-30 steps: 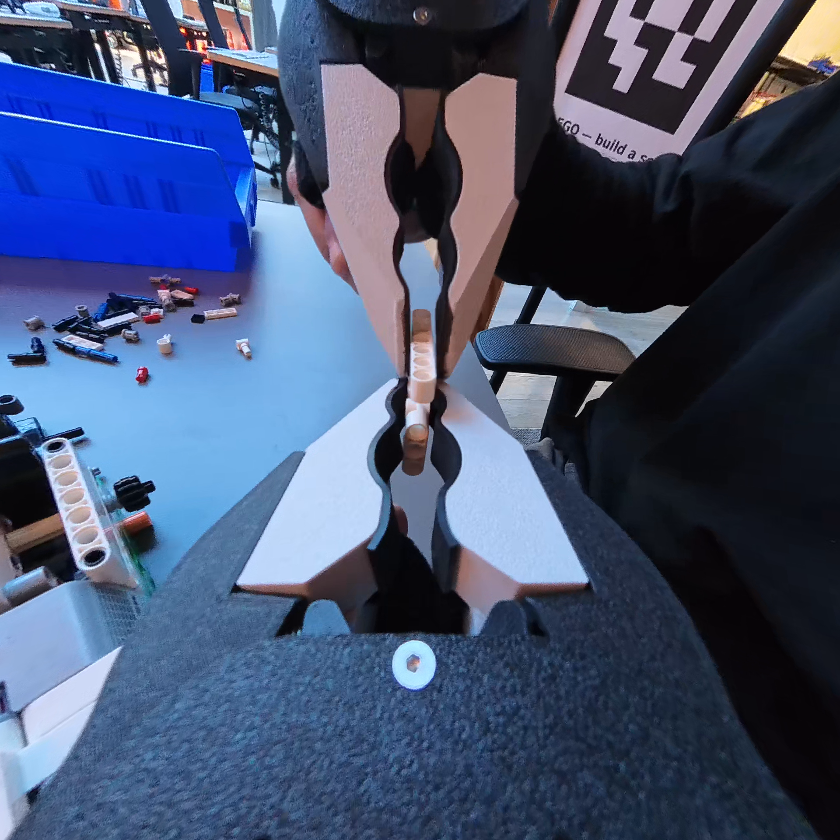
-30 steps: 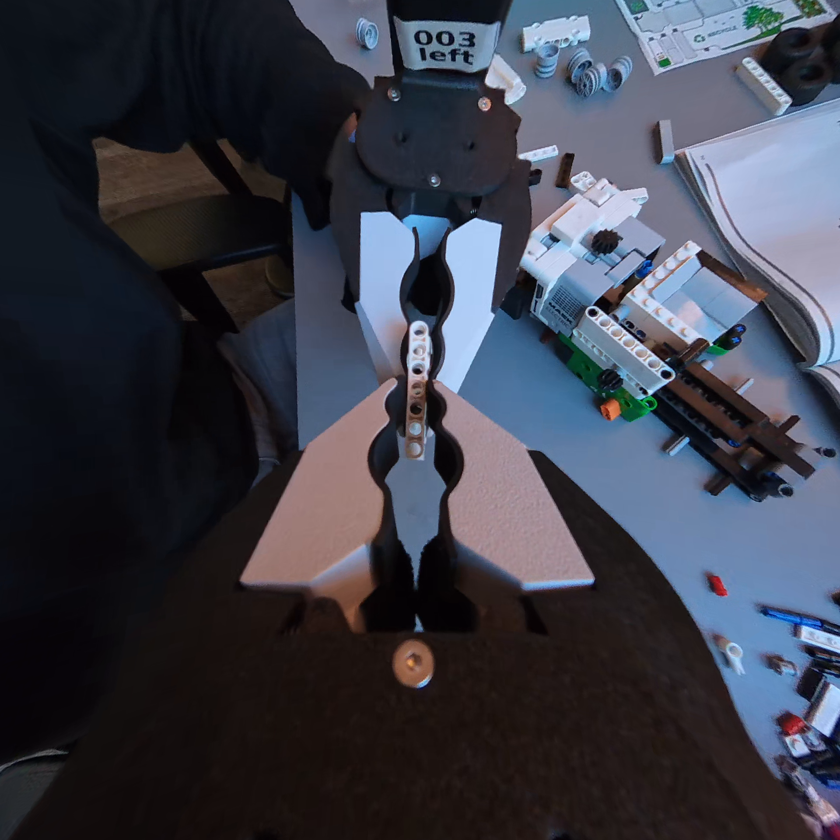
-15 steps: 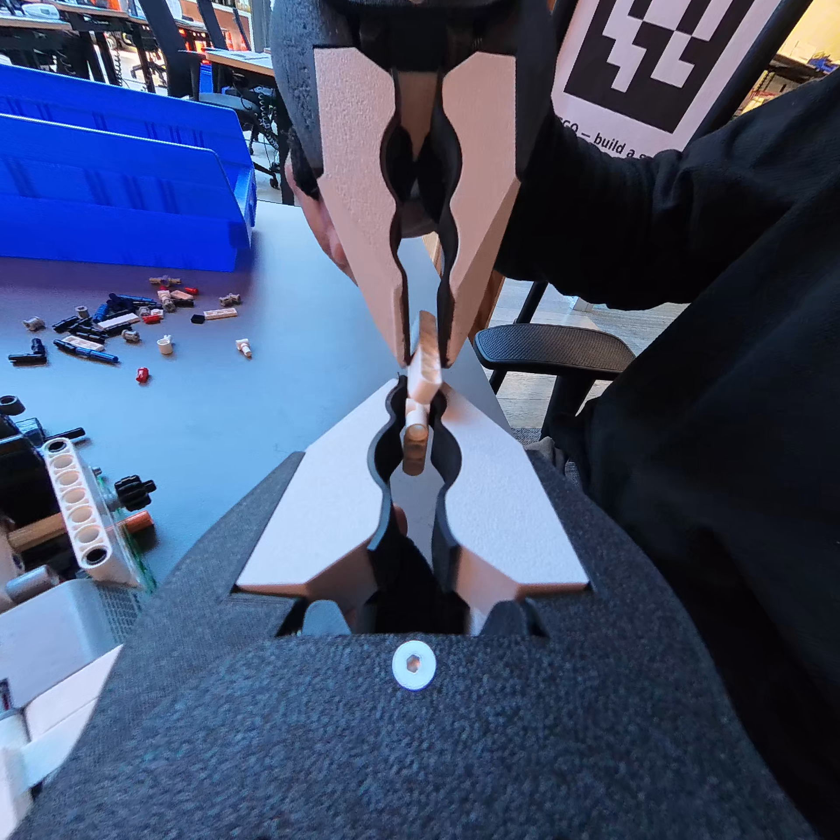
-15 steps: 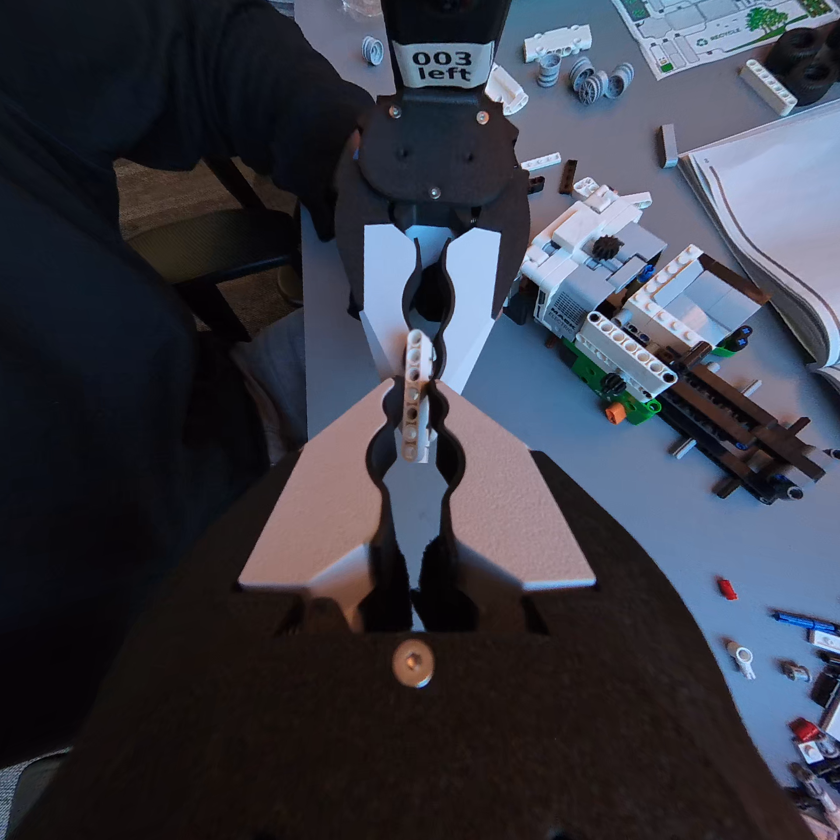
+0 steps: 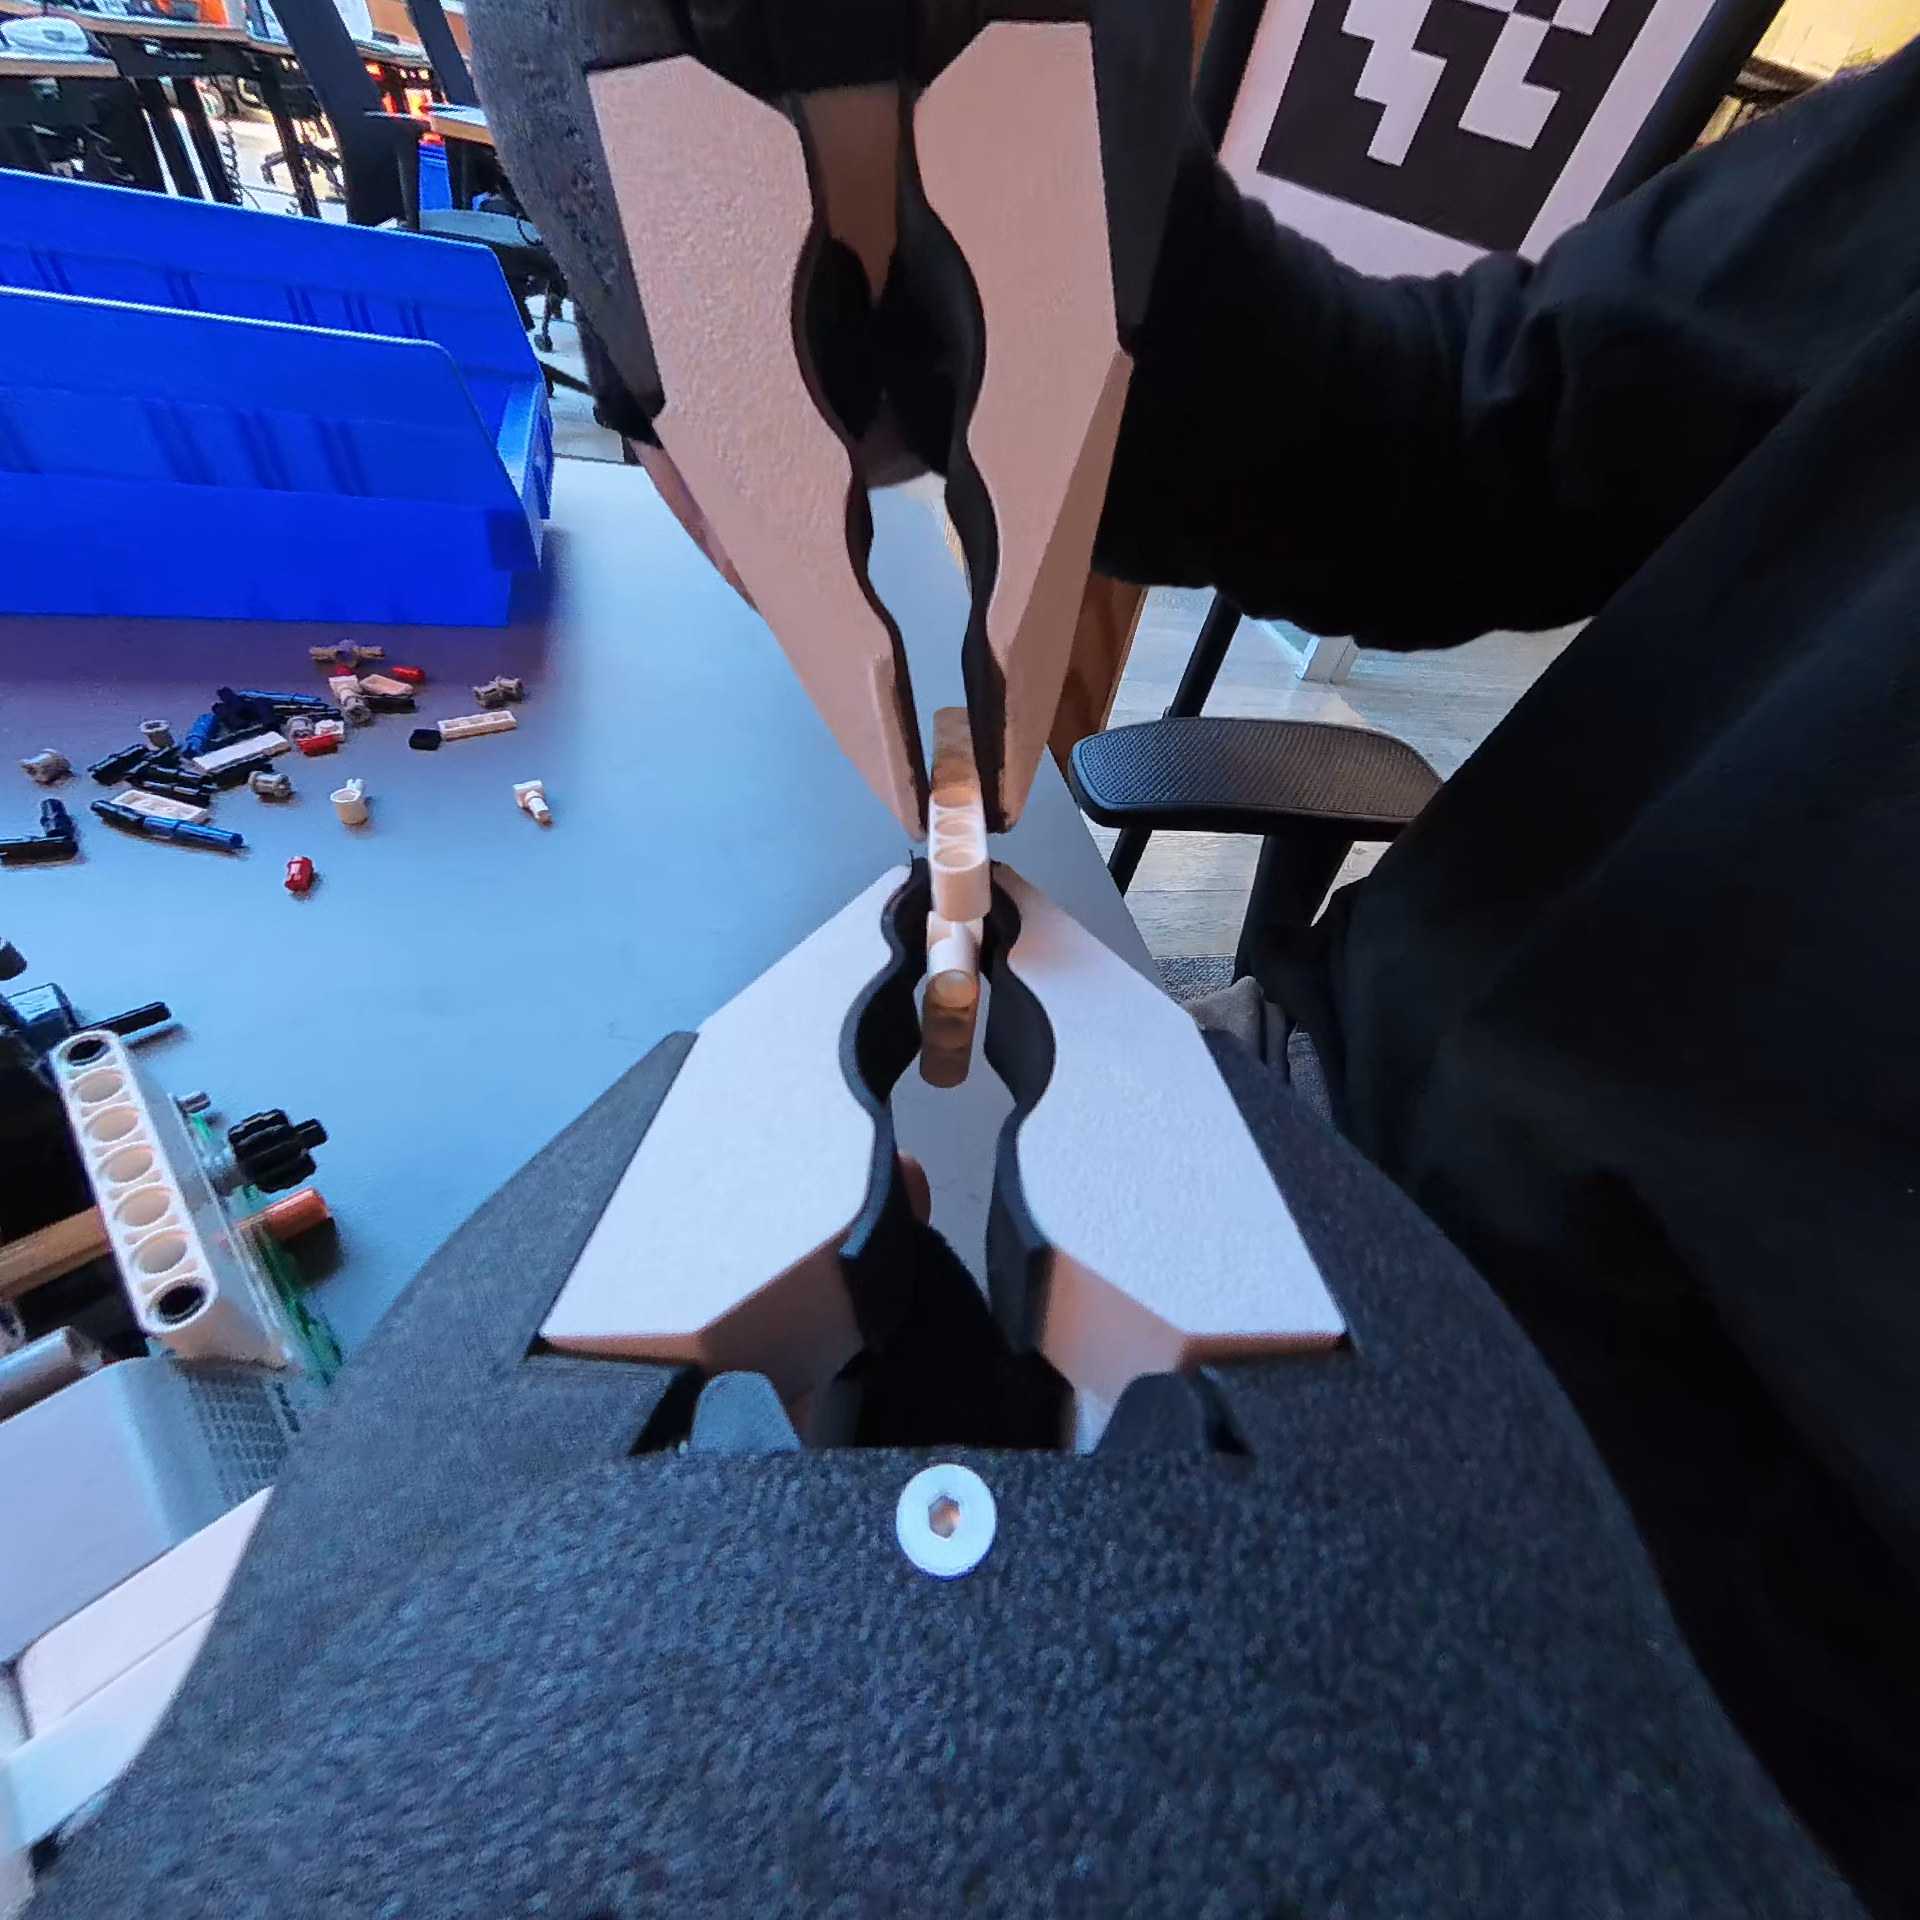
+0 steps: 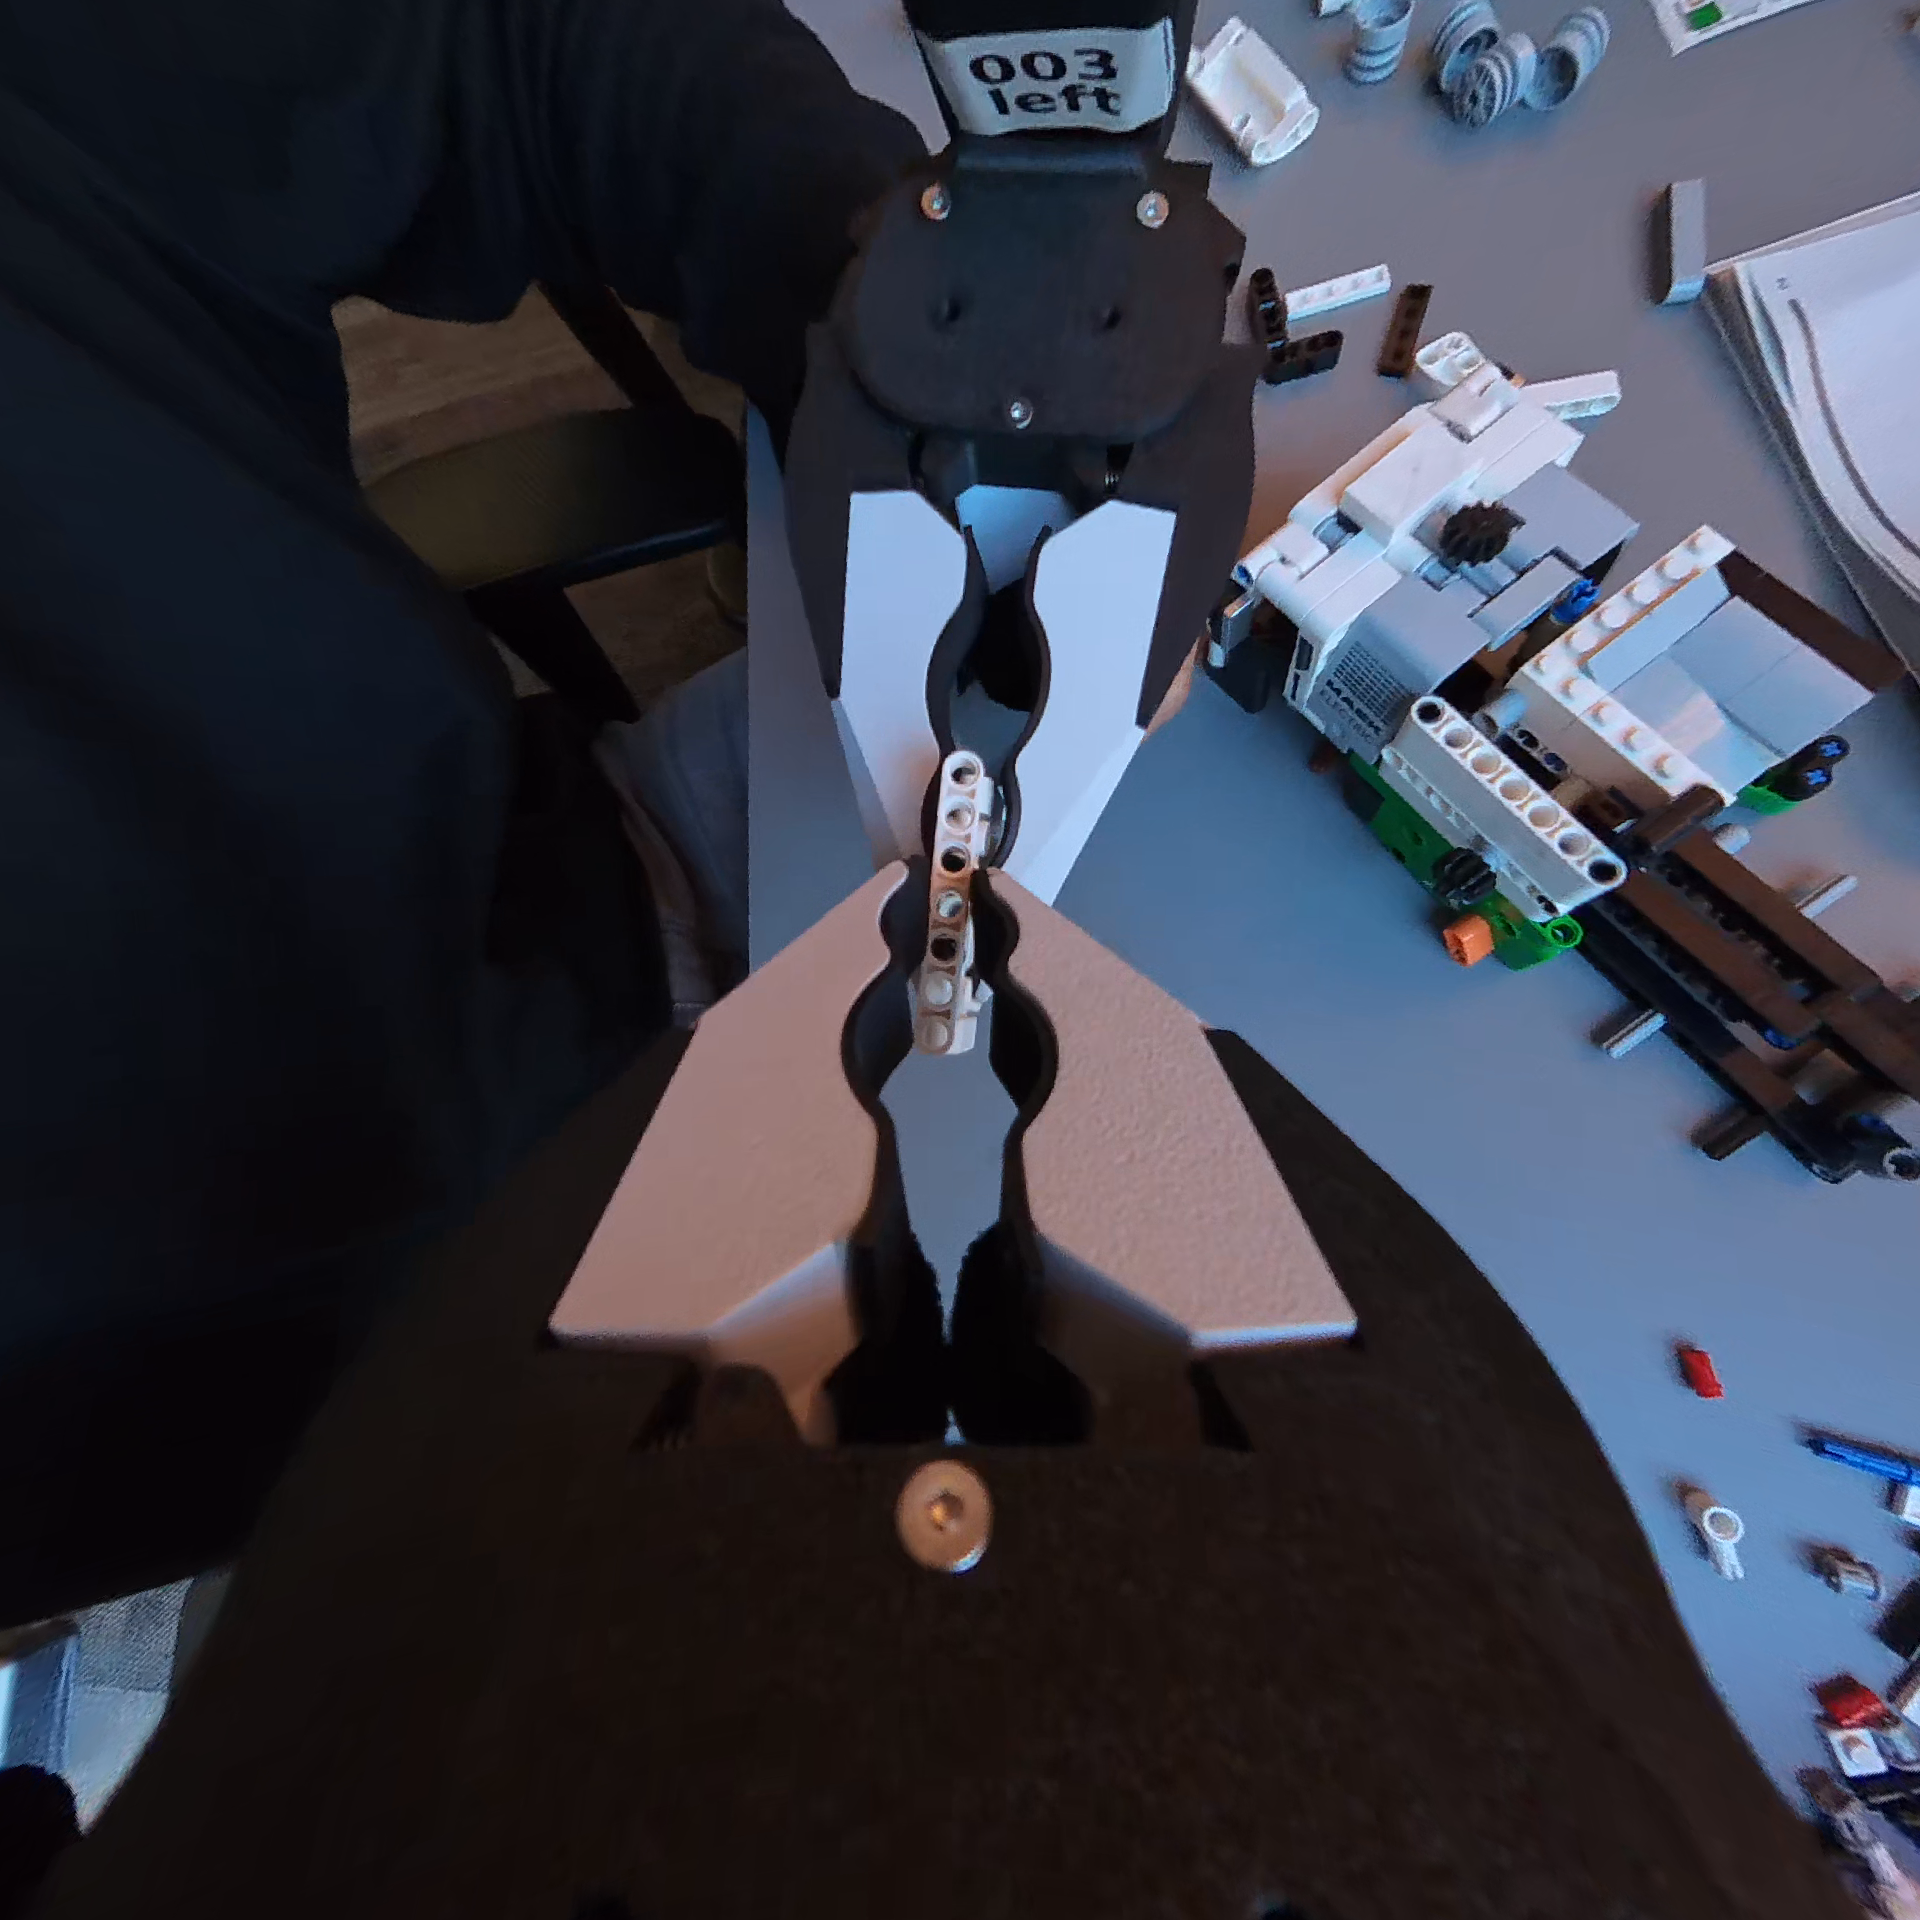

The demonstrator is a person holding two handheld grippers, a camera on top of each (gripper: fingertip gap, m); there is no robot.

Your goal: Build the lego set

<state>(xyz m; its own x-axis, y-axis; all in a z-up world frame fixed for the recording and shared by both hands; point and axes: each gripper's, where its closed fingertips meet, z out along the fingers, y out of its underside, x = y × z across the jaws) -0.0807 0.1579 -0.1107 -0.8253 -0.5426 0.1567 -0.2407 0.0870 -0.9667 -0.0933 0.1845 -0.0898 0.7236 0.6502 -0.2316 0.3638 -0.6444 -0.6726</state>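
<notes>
Both grippers meet tip to tip above the table's near edge. My right gripper [image 6: 945, 883] is shut on a white beam with holes [image 6: 948, 914]. In the left wrist view it comes down from the top [image 5: 961, 821] with the beam [image 5: 958, 842] sticking out of its tips. My left gripper [image 5: 954, 899] is shut on a tan pin [image 5: 948, 1023] with a small white piece, which sits against the beam's near end. In the right wrist view the left gripper [image 6: 966, 842] hangs from above and the beam's far end lies between its fingers.
A partly built white, grey and green truck model [image 6: 1538, 727] stands on the grey table [image 5: 499, 987], also at left [image 5: 135, 1174]. Loose small parts [image 5: 239, 738], blue bins [image 5: 260, 416], a booklet [image 6: 1849, 416], grey wheel hubs [image 6: 1486, 62], a chair [image 5: 1247, 769]. Less than 4 cm separates the two grippers' tips.
The beam tilted briefly half a second ago and stands straight in line with the pin now. The two grippers have drawn a little closer together.
</notes>
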